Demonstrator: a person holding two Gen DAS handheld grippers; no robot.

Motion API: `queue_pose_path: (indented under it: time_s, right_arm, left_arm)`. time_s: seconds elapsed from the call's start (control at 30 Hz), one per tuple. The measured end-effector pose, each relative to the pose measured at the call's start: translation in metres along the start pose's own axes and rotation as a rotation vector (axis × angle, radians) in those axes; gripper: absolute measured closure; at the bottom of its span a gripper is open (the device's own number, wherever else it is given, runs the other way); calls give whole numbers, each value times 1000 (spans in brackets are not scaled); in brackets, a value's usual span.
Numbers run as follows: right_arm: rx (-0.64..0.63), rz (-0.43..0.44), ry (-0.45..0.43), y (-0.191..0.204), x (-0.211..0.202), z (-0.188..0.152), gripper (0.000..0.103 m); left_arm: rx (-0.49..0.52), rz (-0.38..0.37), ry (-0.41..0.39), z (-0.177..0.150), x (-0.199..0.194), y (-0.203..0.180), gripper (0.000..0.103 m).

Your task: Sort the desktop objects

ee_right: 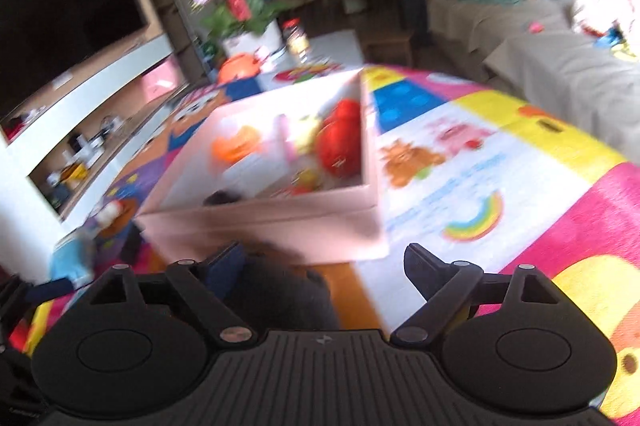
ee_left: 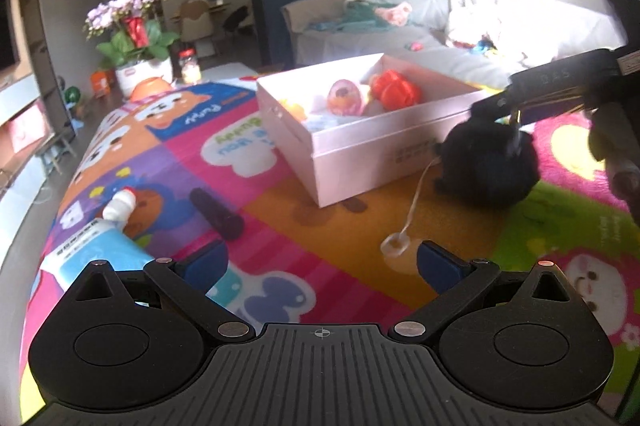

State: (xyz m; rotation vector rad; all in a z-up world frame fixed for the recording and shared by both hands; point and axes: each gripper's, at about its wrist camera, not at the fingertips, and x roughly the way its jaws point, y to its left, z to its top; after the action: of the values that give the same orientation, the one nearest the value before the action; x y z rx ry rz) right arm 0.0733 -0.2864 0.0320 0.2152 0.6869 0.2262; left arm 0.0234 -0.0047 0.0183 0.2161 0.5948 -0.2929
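Observation:
A white box [ee_left: 360,142] stands on the colourful mat and holds a red toy [ee_left: 396,92], a pink round toy [ee_left: 345,98] and other small items. My left gripper [ee_left: 320,262] is open and empty, low over the mat. A black fuzzy toy [ee_left: 488,162] with a clear suction cup on a cord [ee_left: 396,244] lies right of the box. In the left wrist view my right gripper [ee_left: 504,114] hovers just over that toy. In the right wrist view, which is blurred, my right gripper [ee_right: 324,266] is open with the black toy [ee_right: 280,290] between its fingers, untouched by the right finger.
A blue-and-white tube [ee_left: 100,238] and a dark cylinder [ee_left: 216,214] lie on the mat at left. A flower pot [ee_left: 140,66], a jar [ee_left: 189,66] and an orange item [ee_left: 152,88] stand at the far end. A sofa [ee_left: 400,26] is behind; a TV shelf [ee_right: 80,106] is left.

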Motion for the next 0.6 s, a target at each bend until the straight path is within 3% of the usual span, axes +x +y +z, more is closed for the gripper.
queue_pose_path:
  time_s: [0.17, 0.33, 0.4, 0.5, 0.6]
  right_arm:
    - [-29, -152, -76, -13, 2, 0, 14]
    - [14, -109, -114, -22, -16, -3, 14]
    - [0, -106, -141, -19, -24, -9, 11]
    - [-10, -101, -169, -18, -34, -19, 5]
    - [10, -96, -167, -23, -36, -27, 3]
  left_arm:
    - [-99, 79, 2, 13, 24, 23, 0]
    - [-161, 116, 50, 27, 57, 44, 4]
    - [-169, 122, 73, 28, 67, 48, 15]
    - [-178, 66, 88, 26, 76, 53, 13]
    - [-112, -37, 78, 21, 71, 44, 8]
